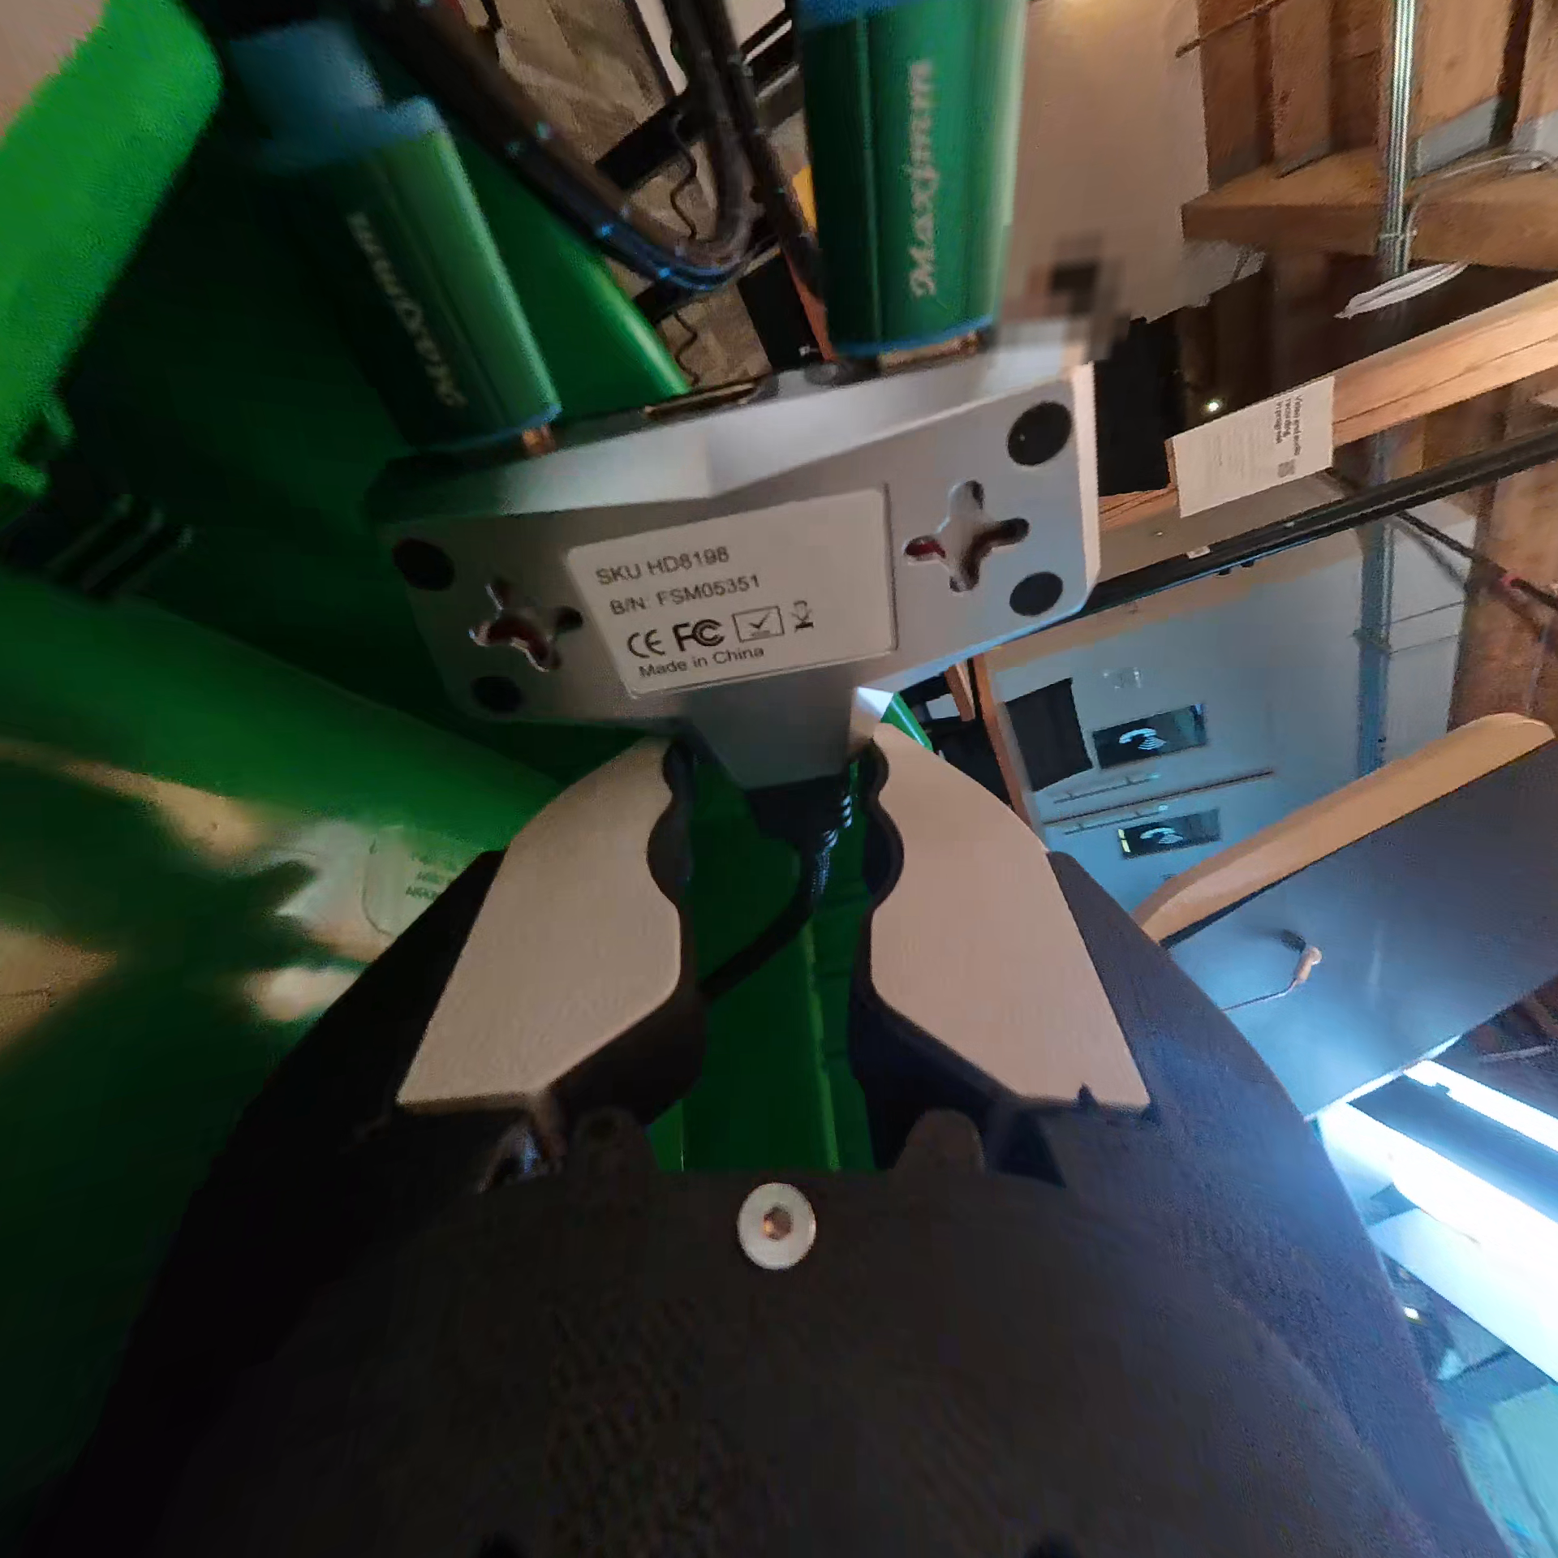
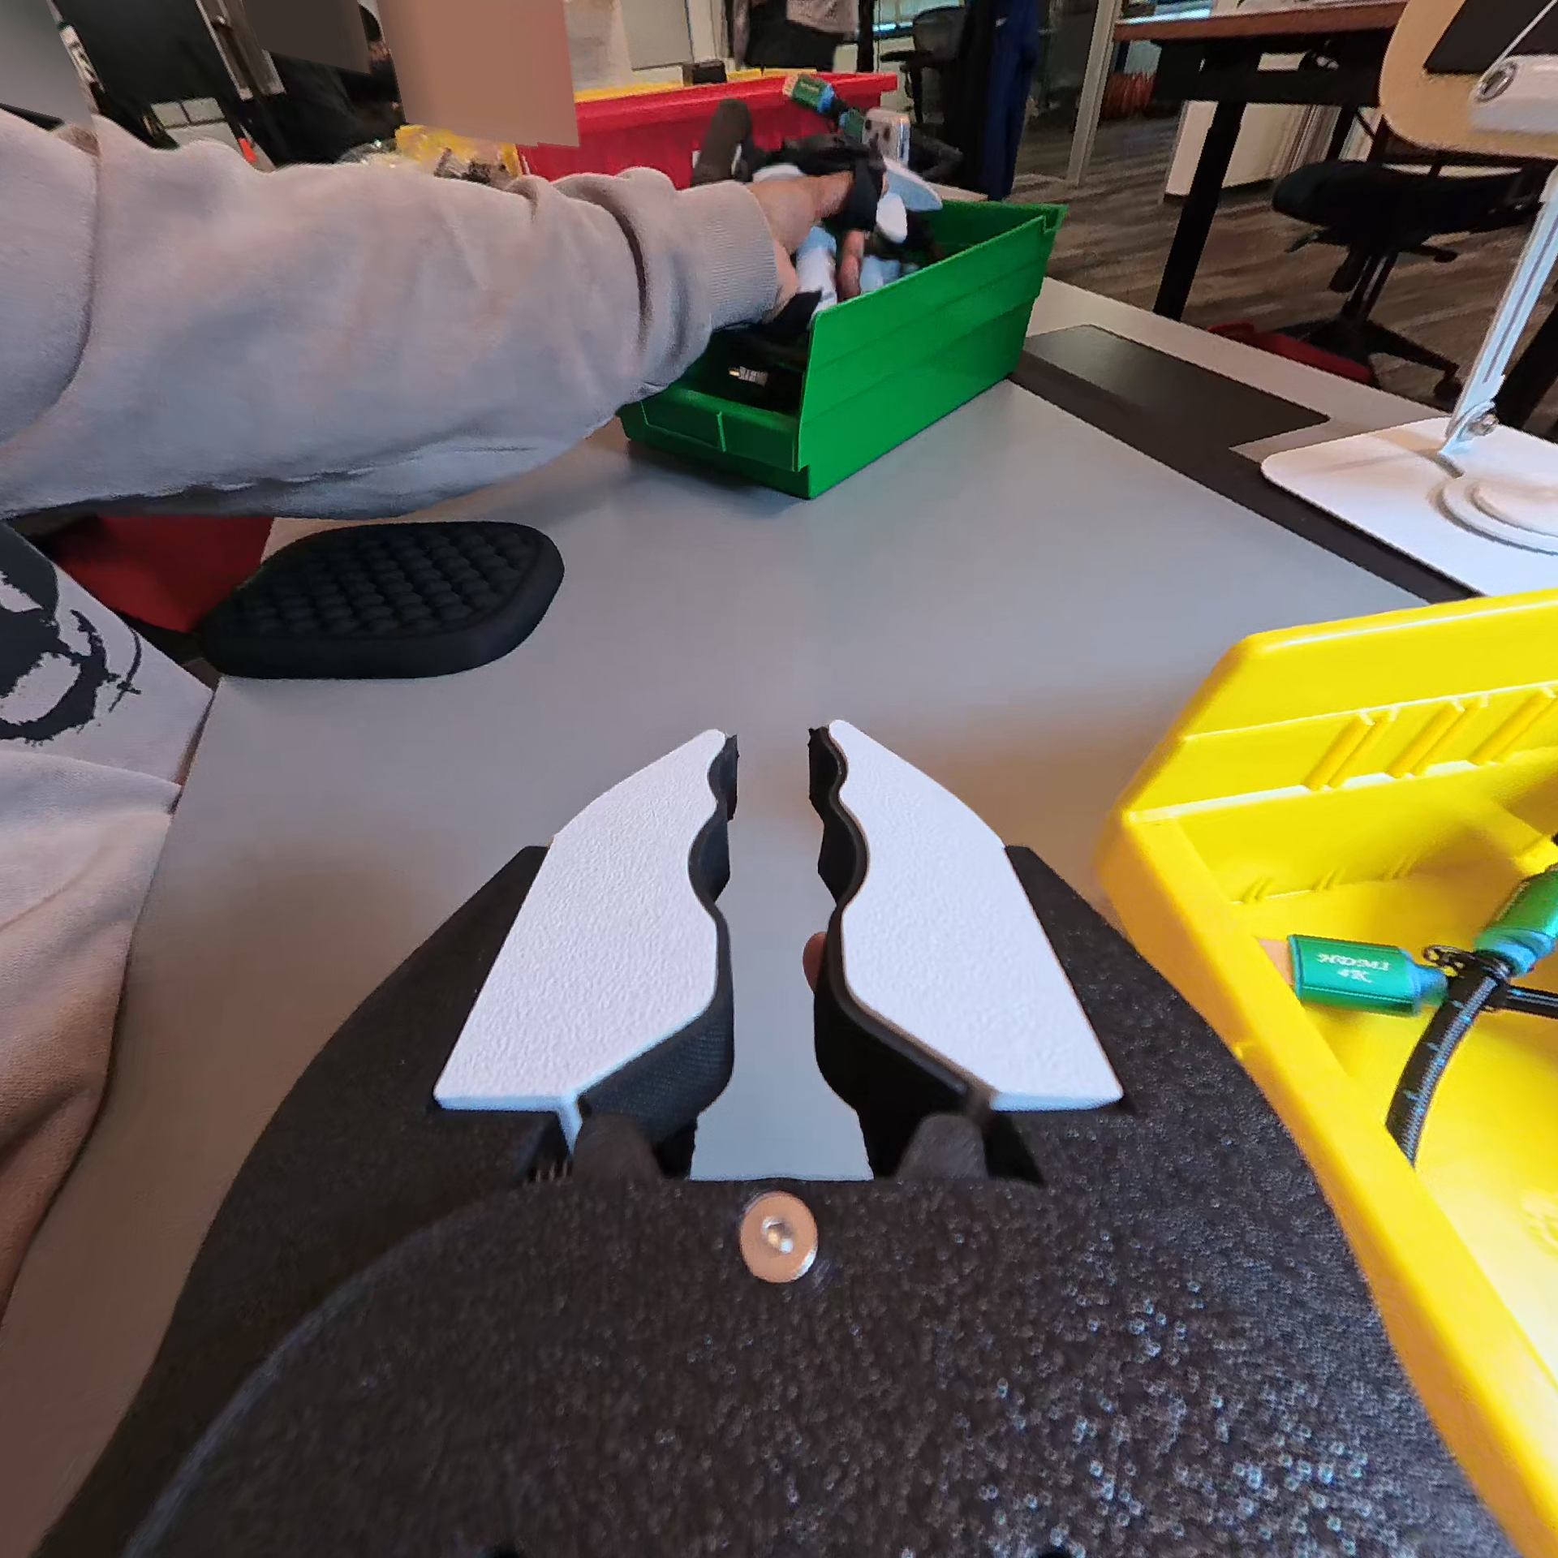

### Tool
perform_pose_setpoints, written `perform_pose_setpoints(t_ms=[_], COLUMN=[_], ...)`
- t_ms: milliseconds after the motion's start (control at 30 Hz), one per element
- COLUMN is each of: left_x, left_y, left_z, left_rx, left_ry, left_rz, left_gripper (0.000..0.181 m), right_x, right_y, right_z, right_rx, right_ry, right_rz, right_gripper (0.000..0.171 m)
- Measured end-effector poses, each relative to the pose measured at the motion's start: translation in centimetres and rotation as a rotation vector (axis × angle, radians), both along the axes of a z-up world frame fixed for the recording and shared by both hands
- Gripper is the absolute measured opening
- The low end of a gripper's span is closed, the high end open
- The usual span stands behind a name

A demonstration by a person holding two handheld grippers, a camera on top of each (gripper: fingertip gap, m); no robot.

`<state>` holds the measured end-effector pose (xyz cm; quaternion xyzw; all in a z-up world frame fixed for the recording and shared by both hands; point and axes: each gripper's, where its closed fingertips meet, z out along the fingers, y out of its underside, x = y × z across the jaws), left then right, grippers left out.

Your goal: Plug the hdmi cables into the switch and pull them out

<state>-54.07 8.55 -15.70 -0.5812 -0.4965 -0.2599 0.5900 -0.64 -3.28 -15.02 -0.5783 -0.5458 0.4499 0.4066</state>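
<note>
Left hand-held gripper (image 1: 771, 780) is clamping the narrow tail end of the silver HDMI switch (image 1: 742, 539), right where its black braided pigtail cable (image 1: 801, 877) is leaving the body; the white fingers (image 1: 565, 927) are pressing in on both sides of that neck. The switch is being held up over the green bin (image 1: 211, 379) with its underside toward the camera, showing a pale label, 2 cross-shaped mounting slots and 4 dark round feet. 2 green HDMI plugs (image 1: 910, 185) are sitting in ports along its far edge, and the one on the left (image 1: 438, 287) is looking tilted.

Right hand-held gripper (image 2: 773, 746) is hovering low over the grey surface (image 2: 843, 590), its jaws slightly parted with nothing between them. Just to its right, a yellow bin (image 2: 1265, 759) is holding another green HDMI plug (image 2: 1357, 969) on a black braided cable (image 2: 1433, 1062). Farther off, a grey sleeve (image 2: 337, 320) is reaching across to the green bin (image 2: 910, 371), where the left hand-held gripper (image 2: 843, 202) is raised above the bin. A black dimpled pad (image 2: 379, 599) is lying near the surface's left edge, and a white stand base (image 2: 1433, 497) is resting at the far right.
</note>
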Motion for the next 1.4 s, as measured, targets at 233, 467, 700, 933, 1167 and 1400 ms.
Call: perform_pose_setpoints(t_ms=[233,467,700,933,1167,1400], left_x=[3.6,14.5,28.4,42.4,48.9,49.4], left_y=[-1.0,-3.3,-5.7,-8.5,-9.4,-10.6], left_z=[8.2,20.3,26.1,27.3,21.7,16.4], left_rx=[-0.006,0.163,0.362,0.575,0.61,0.675], left_ry=[0.529,1.078,1.496,1.766,1.818,1.532], left_rz=[-0.096,-0.169,-0.27,-0.433,-0.624,-0.915], left_gripper=[0.032,0.029,0.029,0.029,0.027,0.028], right_x=[-0.1,-1.4,-3.3,-4.4,-2.0,-2.4], right_y=[0.3,-0.4,0.0,1.2,0.1,-1.1], right_z=[0.8,4.7,13.9,22.5,23.1,18.9], right_rx=[0.037,0.125,0.193,0.156,0.324,0.388], right_ry=[0.033,0.129,0.314,0.539,0.606,0.511], right_rz=[-0.01,-0.019,-0.055,-0.082,-0.004,0.16], right_gripper=[0.016,0.016,0.024,0.055,0.021,0.021])
